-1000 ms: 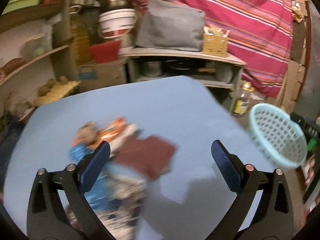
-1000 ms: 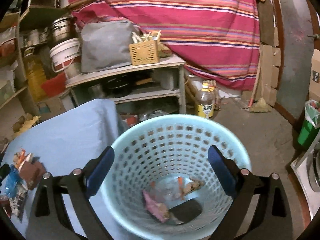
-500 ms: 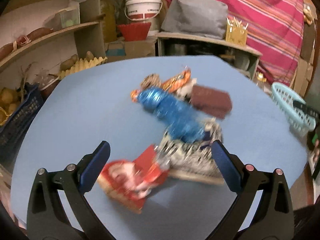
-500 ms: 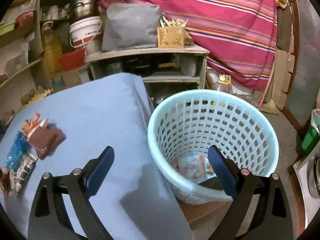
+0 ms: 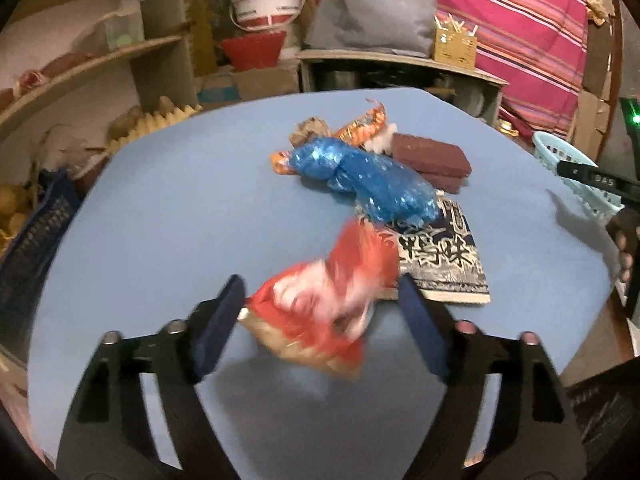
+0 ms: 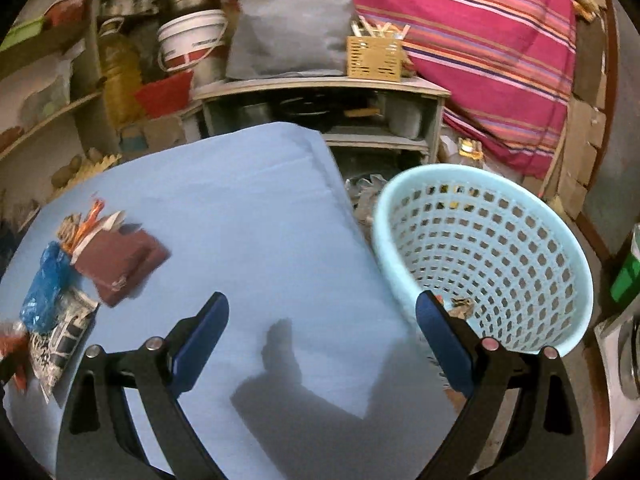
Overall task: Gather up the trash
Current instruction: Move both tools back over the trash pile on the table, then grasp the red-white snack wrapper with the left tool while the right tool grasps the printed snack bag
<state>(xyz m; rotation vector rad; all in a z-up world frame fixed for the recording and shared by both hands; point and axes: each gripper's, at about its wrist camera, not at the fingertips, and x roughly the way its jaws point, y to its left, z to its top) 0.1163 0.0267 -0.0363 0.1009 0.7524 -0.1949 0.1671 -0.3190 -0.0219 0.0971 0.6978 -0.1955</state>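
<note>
Left gripper point(image 5: 320, 304) fingers stand partly apart around a blurred red wrapper point(image 5: 320, 300); contact unclear. Right gripper point(image 6: 322, 328) fingers are wide apart, empty, above the bench point(image 6: 248, 208) edge beside the basket point(image 6: 500, 240).

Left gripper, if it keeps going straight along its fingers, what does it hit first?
Most likely the red wrapper, blurred, sitting between the open fingers of the left gripper. Just behind it lies the black-and-white printed packet. Whether the pads touch the wrapper yet is unclear.
</note>
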